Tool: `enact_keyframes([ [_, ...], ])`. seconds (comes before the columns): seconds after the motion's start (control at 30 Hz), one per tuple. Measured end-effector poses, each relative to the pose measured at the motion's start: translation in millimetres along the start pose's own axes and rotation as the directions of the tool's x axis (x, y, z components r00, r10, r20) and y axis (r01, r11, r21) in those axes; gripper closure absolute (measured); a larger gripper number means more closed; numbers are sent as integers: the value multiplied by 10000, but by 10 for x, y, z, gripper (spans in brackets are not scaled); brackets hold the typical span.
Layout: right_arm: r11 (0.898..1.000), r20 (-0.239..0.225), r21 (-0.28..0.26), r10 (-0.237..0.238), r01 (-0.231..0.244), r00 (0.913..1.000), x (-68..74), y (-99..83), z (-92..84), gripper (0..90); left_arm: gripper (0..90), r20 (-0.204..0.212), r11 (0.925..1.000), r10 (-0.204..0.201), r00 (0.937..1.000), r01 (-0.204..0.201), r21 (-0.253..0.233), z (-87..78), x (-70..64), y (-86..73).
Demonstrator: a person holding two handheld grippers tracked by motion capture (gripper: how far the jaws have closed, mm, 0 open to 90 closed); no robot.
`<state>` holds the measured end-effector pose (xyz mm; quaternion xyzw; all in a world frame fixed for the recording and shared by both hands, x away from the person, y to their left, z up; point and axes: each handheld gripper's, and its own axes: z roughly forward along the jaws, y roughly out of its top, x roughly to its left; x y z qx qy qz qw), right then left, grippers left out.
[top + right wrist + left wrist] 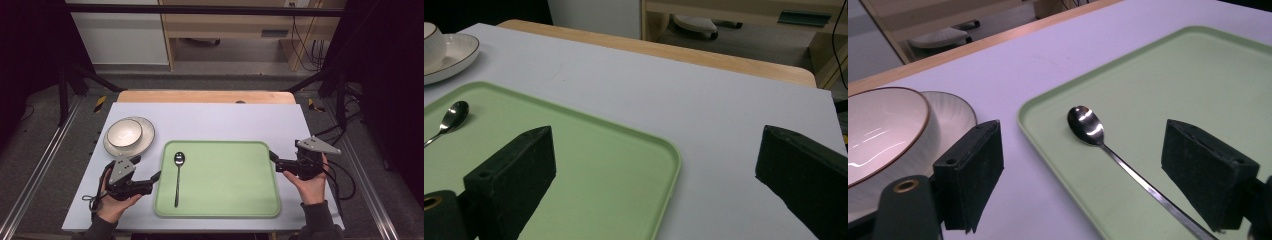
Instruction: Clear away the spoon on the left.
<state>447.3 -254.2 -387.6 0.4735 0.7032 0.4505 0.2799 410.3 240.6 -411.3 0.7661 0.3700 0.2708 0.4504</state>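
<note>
A green tray [225, 200] lies in the middle of the white table mat, and a metal spoon [178, 177] rests along its left side, bowl end away from me. My left gripper [156, 176] hovers open at the tray's left edge; its jaws frame the spoon [1098, 137] and the tray rim [1048, 95]. To its left a white bowl [124, 132] sits on a white plate [145, 142]. My right gripper [273, 157] stands open at the tray's right edge, over the tray corner [664, 150], with nothing between its jaws.
The mat [210, 117] covers a wooden table whose far edge [205, 96] shows bare. The bowl [878, 130] and plate [955, 112] sit close beside my left jaw. Metal frame bars and cables flank the table on both sides.
</note>
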Motion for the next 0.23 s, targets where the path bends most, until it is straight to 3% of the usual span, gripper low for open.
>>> enact_keyframes([
  [0.13, 10000, 62, 21, 2, -2, 10000, -5, -4, -3, 31, 171, 1, 9992, -372, 9993, 372, -150, -38, 74, -51],
  [0.23, 10000, 88, 33, -28, 28, 10000, -6, -6, -8, 31, 171, -242, 9989, -449, 9987, 445, -170, -60, 106, -84],
])
